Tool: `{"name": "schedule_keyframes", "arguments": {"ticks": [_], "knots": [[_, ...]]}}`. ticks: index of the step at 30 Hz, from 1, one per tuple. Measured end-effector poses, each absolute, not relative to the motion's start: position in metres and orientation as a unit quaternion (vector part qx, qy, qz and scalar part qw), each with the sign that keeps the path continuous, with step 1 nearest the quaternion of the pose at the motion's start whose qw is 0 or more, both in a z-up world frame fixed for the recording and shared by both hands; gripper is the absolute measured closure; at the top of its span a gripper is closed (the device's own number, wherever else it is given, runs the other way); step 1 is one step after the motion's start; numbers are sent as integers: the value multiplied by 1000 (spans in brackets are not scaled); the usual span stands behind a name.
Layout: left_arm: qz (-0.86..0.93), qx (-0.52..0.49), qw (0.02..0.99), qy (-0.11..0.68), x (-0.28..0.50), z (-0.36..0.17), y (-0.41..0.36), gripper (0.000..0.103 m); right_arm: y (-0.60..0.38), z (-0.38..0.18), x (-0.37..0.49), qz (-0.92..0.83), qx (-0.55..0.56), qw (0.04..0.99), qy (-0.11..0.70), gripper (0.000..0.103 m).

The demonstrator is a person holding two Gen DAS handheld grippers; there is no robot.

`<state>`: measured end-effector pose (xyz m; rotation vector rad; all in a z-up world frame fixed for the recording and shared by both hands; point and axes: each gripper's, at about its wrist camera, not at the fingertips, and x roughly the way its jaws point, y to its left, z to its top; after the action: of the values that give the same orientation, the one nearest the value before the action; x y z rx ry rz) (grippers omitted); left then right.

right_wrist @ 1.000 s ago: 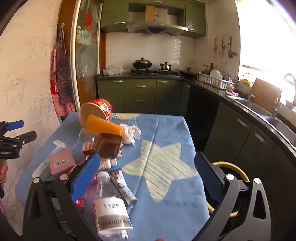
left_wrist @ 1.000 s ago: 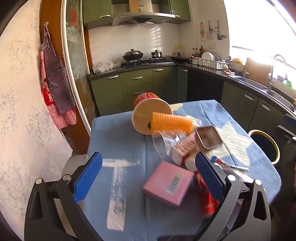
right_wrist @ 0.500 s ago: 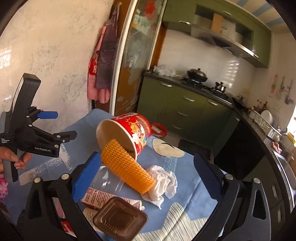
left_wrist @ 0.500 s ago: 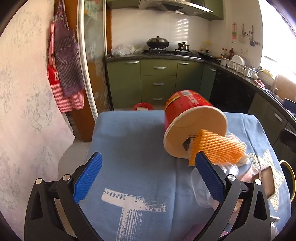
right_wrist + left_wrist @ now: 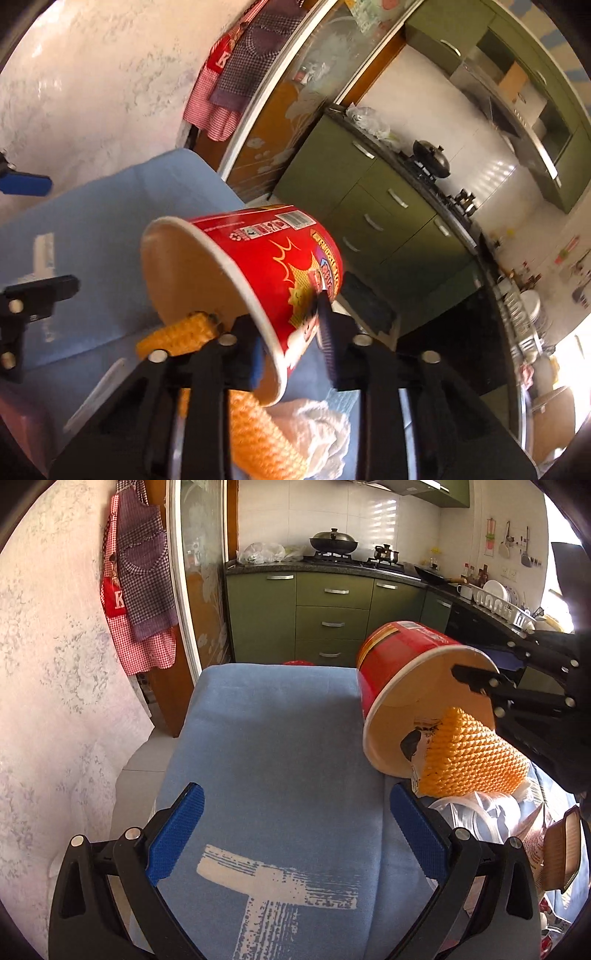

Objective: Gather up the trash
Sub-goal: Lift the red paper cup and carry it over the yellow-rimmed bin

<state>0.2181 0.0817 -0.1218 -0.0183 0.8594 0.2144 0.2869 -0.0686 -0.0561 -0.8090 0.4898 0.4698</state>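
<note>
A red instant-noodle cup lies on its side on the blue tablecloth, with an orange foam net sticking out of its mouth. My right gripper is shut on the cup's rim, one finger inside and one outside; it also shows in the left wrist view. In that view the cup is at the right. My left gripper is open and empty over bare cloth, left of the cup. A white tissue lies below the cup.
Clear plastic packaging, a carton and a brown plastic tray lie at the right edge of the table. Green kitchen cabinets stand behind it. A wall with hanging aprons is on the left.
My right gripper moved in from the table's front and closed on the noodle cup's rim. My left gripper swung left and forward, from over the pink box to the bare cloth.
</note>
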Motion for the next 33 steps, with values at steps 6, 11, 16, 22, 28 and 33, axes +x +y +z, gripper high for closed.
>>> {"name": "schedule_keyframes", "arguments": {"ticks": [6, 11, 16, 22, 28, 33], "knots": [[98, -15, 909, 405, 220, -115, 82, 4, -81, -49, 281, 172, -387, 893, 155, 100], [102, -6, 914, 392, 218, -109, 78, 4, -113, -36, 245, 97, -393, 914, 10, 100], [100, 8, 918, 383, 216, -107, 68, 4, -138, -29, 220, 37, -387, 918, -80, 100], [96, 21, 919, 382, 218, -104, 67, 4, -164, 7, 228, 30, -326, 945, -29, 100], [88, 14, 921, 379, 216, -104, 71, 4, -228, 47, 248, 90, -147, 972, 160, 100], [81, 9, 927, 367, 213, -100, 70, 4, -305, 52, 239, 107, -13, 950, 294, 99]]}}
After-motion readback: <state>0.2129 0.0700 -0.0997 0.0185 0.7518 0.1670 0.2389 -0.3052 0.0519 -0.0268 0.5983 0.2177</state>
